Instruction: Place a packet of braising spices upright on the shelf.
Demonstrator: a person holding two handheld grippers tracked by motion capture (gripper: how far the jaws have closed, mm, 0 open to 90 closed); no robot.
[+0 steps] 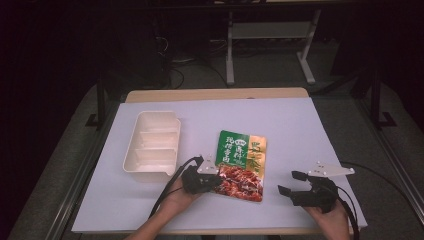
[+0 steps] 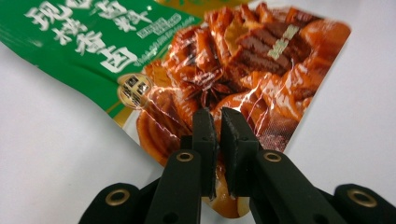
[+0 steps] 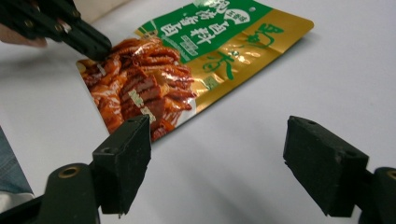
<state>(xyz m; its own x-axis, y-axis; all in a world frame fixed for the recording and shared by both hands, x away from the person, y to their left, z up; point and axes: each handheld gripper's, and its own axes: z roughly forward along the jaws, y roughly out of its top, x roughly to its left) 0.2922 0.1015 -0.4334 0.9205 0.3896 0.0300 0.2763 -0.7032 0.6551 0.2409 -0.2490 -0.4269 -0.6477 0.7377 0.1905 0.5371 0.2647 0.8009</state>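
A sauce pouch [image 1: 242, 162], green and gold with a picture of red braised food, lies on the white table sheet [image 1: 300, 130] in front of centre. My left gripper [image 1: 215, 177] is shut on the pouch's near left edge. In the left gripper view the two jaws [image 2: 218, 116] pinch the red printed part of the pouch [image 2: 224, 60]. My right gripper [image 1: 288, 182] rests near the front right, open and holding nothing. In the right gripper view its jaws [image 3: 219, 140] stand wide apart, short of the pouch [image 3: 187, 56], with the left gripper [image 3: 100, 49] at the pouch's far corner.
A cream tray [image 1: 131, 150] with three compartments stands left of the pouch, close to my left hand. The sheet's front edge runs just before both hands. Beyond the table stand desk legs [image 1: 230, 55] and cables on a dark floor.
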